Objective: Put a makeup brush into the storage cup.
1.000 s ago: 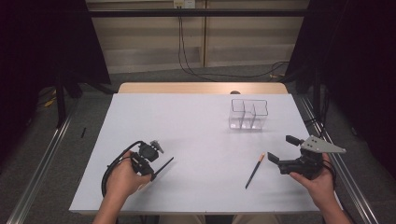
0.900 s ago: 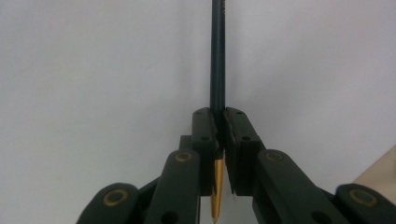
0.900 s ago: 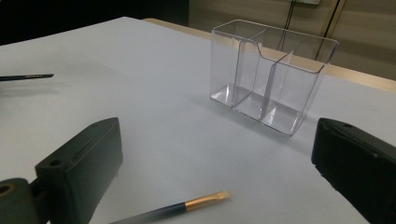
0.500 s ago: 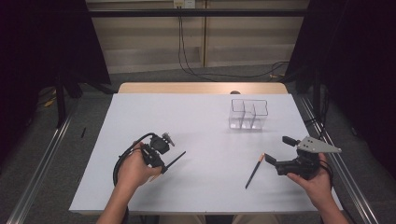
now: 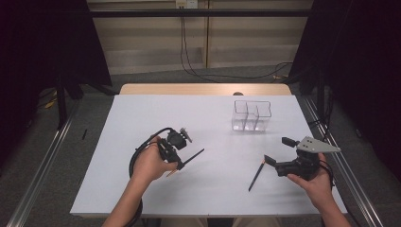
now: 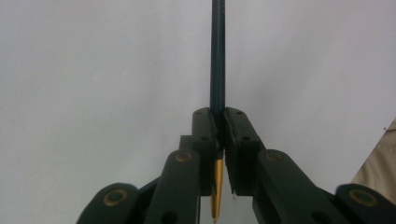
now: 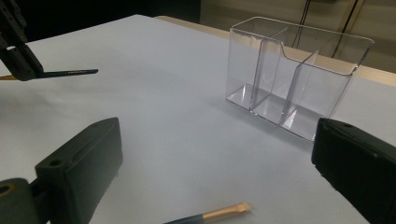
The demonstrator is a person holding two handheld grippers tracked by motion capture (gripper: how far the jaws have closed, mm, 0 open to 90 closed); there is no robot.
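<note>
the white surface point(image 5: 142, 189) carries a clear divided organiser point(image 5: 251, 116) toward its far right. the left tongs point(image 5: 178, 158) are clamped on a dark pencil point(image 5: 191, 156), lifted off the surface, most of its shaft jutting past the jaws and the gold end behind them. gripped near one end, it could pivot or slip, and a tilted tip might catch the organiser's rim and tip that light box. the right tongs point(image 5: 270, 160) stand wide, holding nothing, just beside a second pencil point(image 5: 255, 176) lying flat; a careless sweep could roll it away.
</note>
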